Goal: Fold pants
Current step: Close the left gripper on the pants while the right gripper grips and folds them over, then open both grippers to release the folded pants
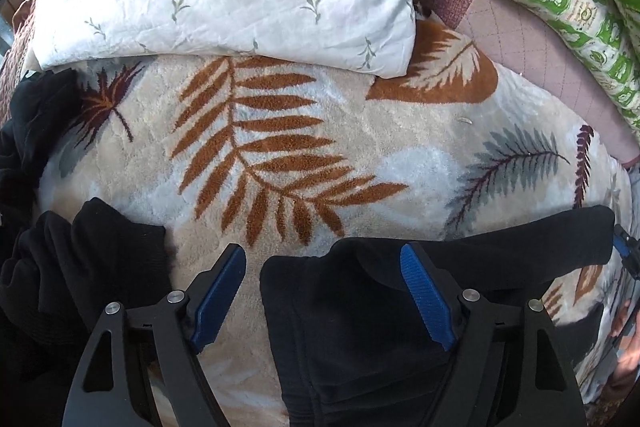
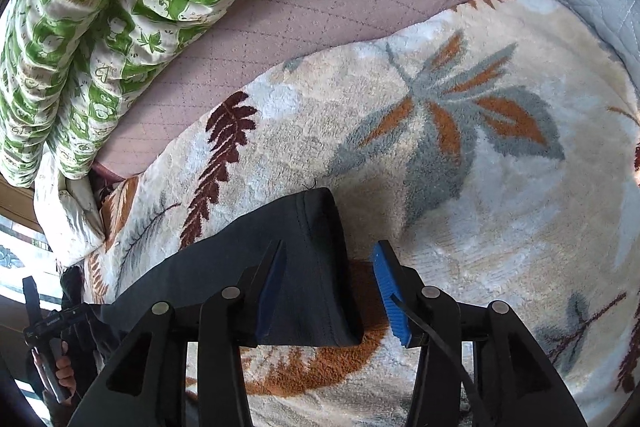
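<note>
I see the black pants (image 1: 360,307) lying rumpled on a leaf-patterned fleece blanket (image 1: 320,147). Both the left gripper (image 1: 324,291) and right gripper (image 2: 330,287) stand open around the cloth, gripping nothing.

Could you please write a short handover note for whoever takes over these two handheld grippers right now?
Left gripper: open, nothing pinched; the black fabric pants lie under it, one blue pad over the cloth.
Right gripper: open, the hemmed pants end lying loose between its fingers.
Pants lie on the cream leaf-patterned fleece blanket; more black cloth is bunched at the left edge of the left wrist view.
Done: the cloth is set down and let go; how many folds are made, I cannot tell.
Left: check the fold, flatten, finish.
</note>
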